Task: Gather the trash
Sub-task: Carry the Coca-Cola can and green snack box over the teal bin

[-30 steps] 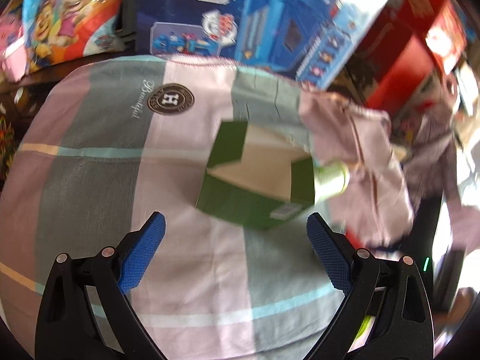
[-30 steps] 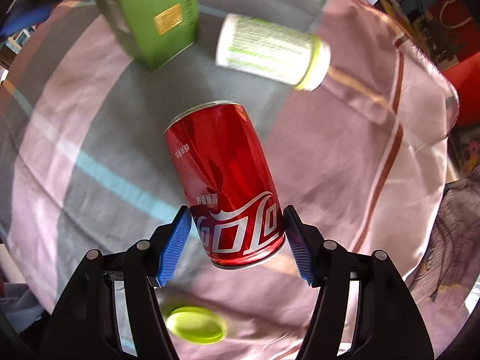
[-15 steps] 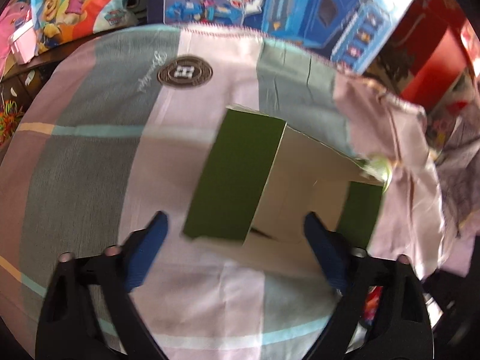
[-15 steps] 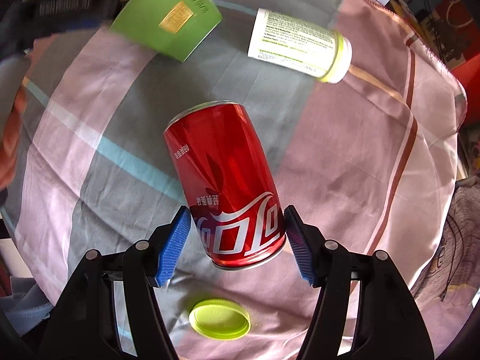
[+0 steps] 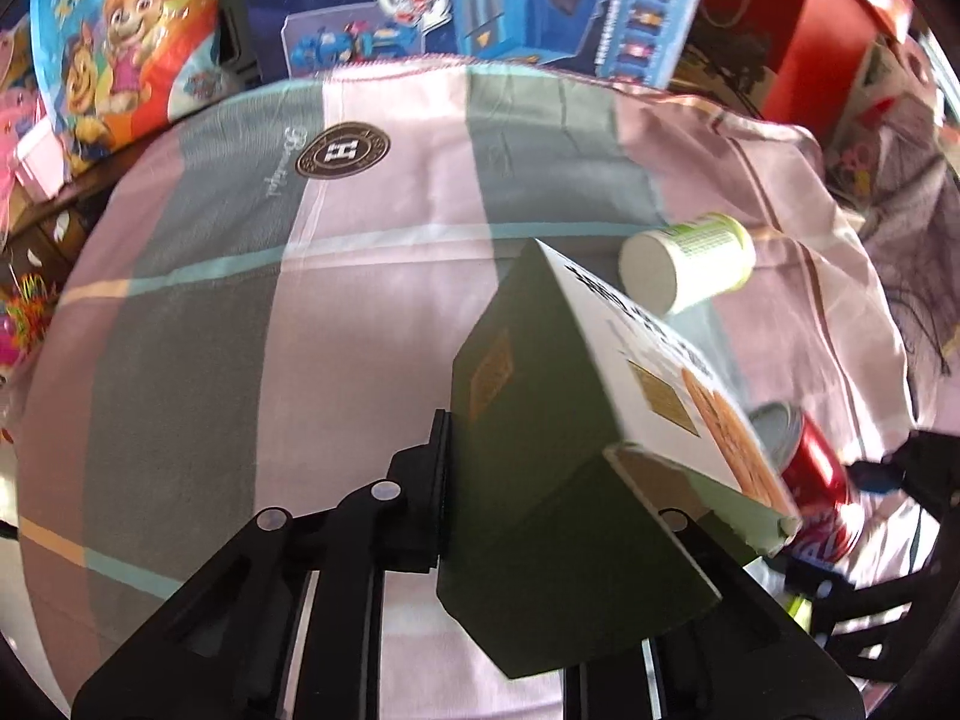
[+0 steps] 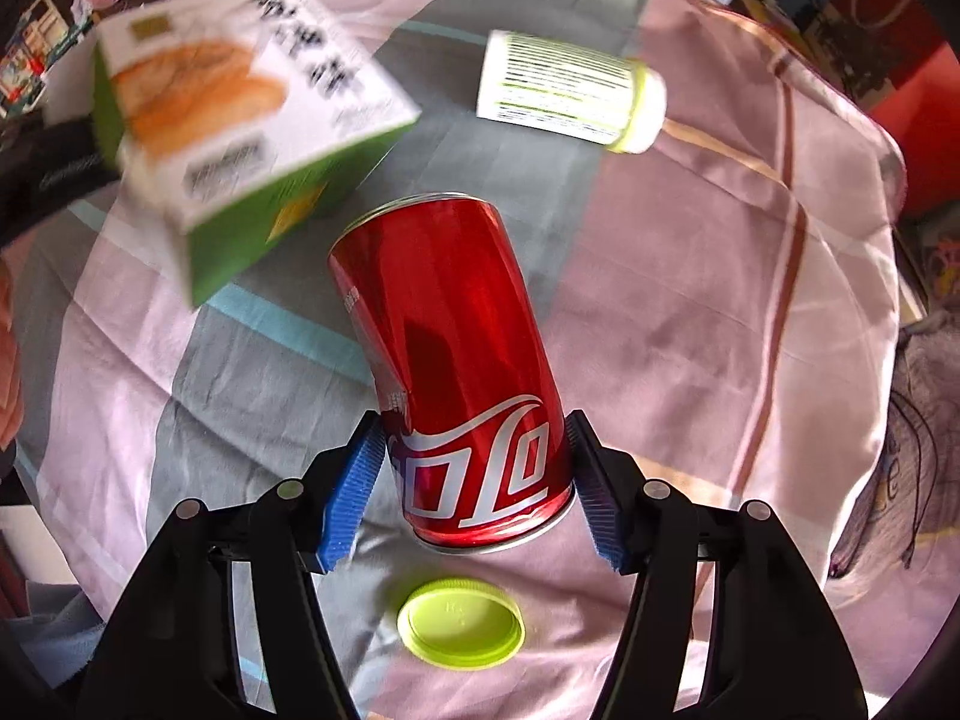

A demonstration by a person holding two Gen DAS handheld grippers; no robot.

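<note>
Left gripper point(image 5: 558, 510) clamps the green box point(image 5: 540, 480) — apparently lifted; right gripper point(image 6: 474, 498) grips the red can point(image 6: 462, 372).

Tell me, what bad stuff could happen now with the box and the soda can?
The green box sits tilted in the left gripper and looks blurred from motion, so it might slip out or bump the red can.

The right gripper pinches the can only near one end, so it could swing or drop.

The white bottle lies on its side on the cloth and could roll if nudged.
</note>
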